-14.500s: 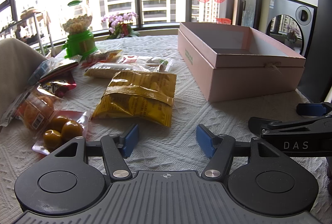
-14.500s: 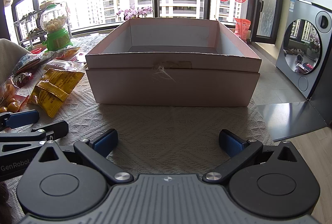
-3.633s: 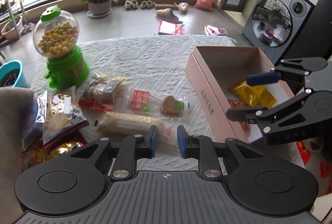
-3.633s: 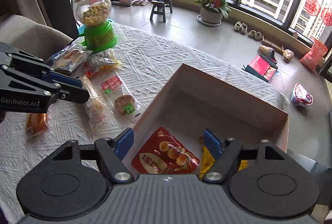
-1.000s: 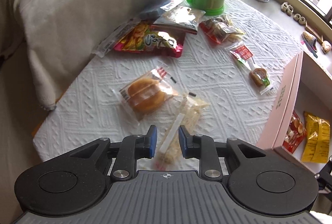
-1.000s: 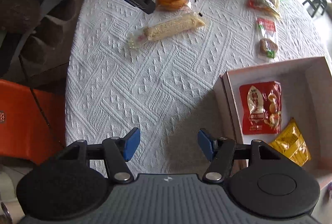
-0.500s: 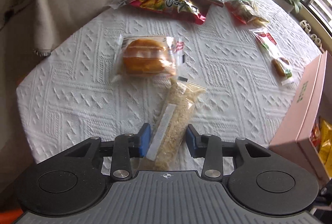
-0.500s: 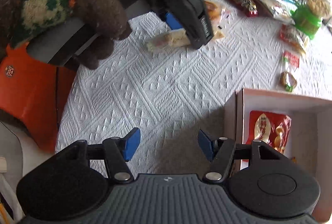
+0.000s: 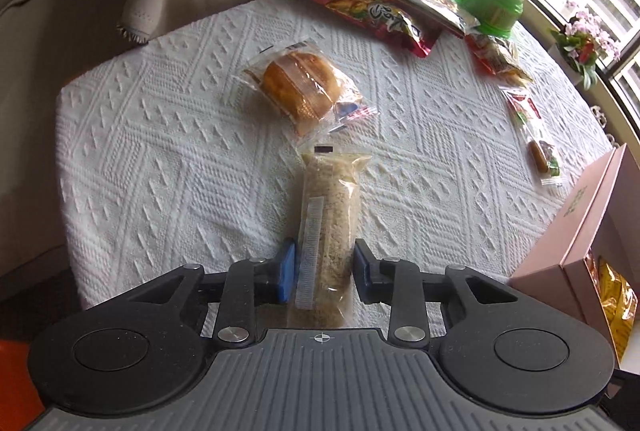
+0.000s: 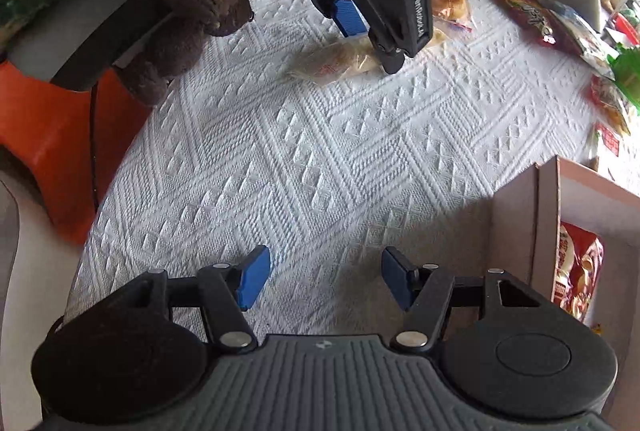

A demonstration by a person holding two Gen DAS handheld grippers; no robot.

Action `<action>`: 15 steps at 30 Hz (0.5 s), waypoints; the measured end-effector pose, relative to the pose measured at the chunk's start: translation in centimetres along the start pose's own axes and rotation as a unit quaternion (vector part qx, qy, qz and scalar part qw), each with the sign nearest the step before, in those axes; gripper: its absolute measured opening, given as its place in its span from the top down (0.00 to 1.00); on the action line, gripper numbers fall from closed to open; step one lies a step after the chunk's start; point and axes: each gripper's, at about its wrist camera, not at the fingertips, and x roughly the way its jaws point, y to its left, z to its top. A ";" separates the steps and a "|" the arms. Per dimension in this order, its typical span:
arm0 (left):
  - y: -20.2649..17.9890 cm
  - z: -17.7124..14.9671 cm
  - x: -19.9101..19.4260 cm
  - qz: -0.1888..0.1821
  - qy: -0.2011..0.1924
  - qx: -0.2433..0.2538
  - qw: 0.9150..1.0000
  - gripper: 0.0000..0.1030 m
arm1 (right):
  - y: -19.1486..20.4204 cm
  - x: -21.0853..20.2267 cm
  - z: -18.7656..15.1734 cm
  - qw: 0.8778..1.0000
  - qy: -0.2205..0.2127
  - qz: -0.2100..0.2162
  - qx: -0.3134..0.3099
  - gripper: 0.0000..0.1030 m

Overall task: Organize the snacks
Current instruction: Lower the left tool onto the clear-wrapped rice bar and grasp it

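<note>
Left wrist view: my left gripper (image 9: 323,267) has just been closing around the long crumb bar packet (image 9: 326,227) lying on the worktop (image 9: 160,167), pads just beside it. Right wrist view: my right gripper (image 10: 325,278) hangs open and empty beside the pink box (image 10: 516,231).

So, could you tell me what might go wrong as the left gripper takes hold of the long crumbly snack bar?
The left gripper, whose jaws have just been closing, straddles only the near end of the long snack bar, so it may droop or slip when lifted. The crumbly filling could crush if squeezed hard. The wrapped bun lies just beyond the bar's far end and might be nudged.
</note>
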 end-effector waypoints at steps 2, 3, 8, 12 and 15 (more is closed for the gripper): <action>0.3 0.0 0.0 -0.005 0.001 -0.015 1.000 0.66 | 0.2 0.1 0.1 1.000 -0.012 0.001 -0.018 0.39; 0.5 -0.1 0.0 -0.007 0.000 -0.025 1.000 0.66 | 0.2 0.1 0.2 1.000 -0.013 0.005 -0.023 0.39; 0.9 -0.2 -0.1 -0.011 0.001 -0.052 0.999 0.66 | 0.7 0.4 0.9 0.999 -0.019 0.011 -0.033 0.39; 0.9 -0.3 -0.2 -0.005 -0.002 -0.062 0.998 0.66 | 0.8 0.4 0.8 0.999 -0.019 0.010 -0.032 0.39; 0.4 -0.3 -0.1 0.007 -0.001 -0.050 0.999 0.66 | 0.5 0.1 0.5 1.000 -0.015 0.012 -0.019 0.39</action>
